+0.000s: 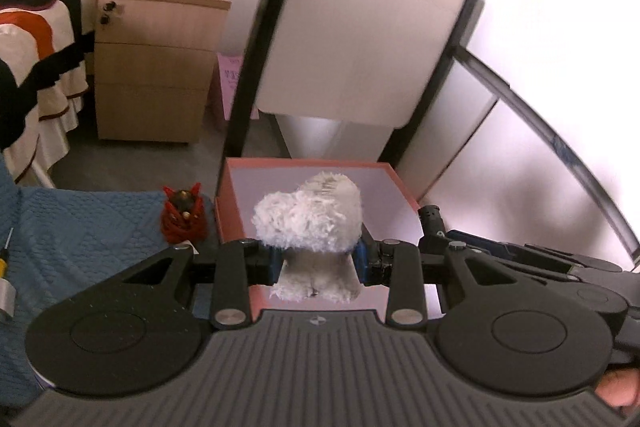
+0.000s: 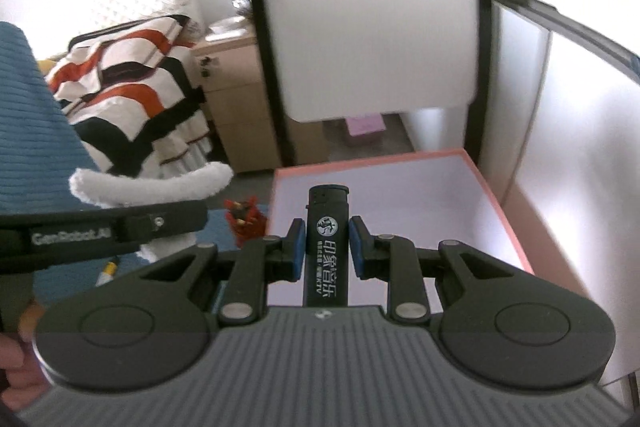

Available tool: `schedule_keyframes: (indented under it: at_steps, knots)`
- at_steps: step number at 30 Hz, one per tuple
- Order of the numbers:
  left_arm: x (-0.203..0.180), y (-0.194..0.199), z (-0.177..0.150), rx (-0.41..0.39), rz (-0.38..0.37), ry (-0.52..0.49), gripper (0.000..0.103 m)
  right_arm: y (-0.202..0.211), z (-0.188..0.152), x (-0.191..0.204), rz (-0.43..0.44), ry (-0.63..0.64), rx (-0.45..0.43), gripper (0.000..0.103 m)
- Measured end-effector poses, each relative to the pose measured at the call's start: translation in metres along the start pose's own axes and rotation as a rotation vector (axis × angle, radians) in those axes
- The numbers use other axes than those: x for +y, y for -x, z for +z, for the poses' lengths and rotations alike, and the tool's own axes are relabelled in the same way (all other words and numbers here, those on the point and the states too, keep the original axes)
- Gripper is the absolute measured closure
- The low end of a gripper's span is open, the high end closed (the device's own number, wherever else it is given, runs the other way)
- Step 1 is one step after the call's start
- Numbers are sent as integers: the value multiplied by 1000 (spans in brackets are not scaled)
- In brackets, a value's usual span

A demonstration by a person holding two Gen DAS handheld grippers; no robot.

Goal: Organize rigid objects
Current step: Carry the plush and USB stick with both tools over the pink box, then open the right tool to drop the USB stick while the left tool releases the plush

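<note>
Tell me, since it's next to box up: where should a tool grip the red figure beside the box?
Grip the red figure across its middle, coming from above. It stands upright on the blue quilt, close against the box wall, so that side is blocked.

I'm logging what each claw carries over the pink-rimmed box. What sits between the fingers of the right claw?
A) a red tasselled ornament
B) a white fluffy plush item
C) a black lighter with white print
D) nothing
C: the right wrist view shows the right claw shut on the black lighter with white print, above the pink-rimmed box.
</note>
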State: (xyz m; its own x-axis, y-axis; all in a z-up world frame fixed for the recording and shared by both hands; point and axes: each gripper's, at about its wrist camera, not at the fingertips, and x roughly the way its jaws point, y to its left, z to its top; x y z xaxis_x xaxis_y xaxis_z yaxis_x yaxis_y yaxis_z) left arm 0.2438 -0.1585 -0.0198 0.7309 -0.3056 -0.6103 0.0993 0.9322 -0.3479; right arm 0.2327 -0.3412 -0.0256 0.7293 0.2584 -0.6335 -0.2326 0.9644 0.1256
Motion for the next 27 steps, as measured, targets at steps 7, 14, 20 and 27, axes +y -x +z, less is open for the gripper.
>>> schedule_keyframes:
  at_steps: [7, 14, 20, 27]
  knots:
    - [-14, -43, -10, 66, 2, 17, 63, -19, -13, -33, -21, -43, 55, 76]
    - [-17, -87, -21, 139, 24, 41, 63, -50, -26, -55, -10, -76, 136, 76]
    - [-18, -114, -33, 176, 44, 42, 63, -78, -42, -73, -8, -89, 213, 77]
    - [-13, -139, -45, 213, 76, 68, 63, -103, -59, -89, 12, -92, 280, 81]
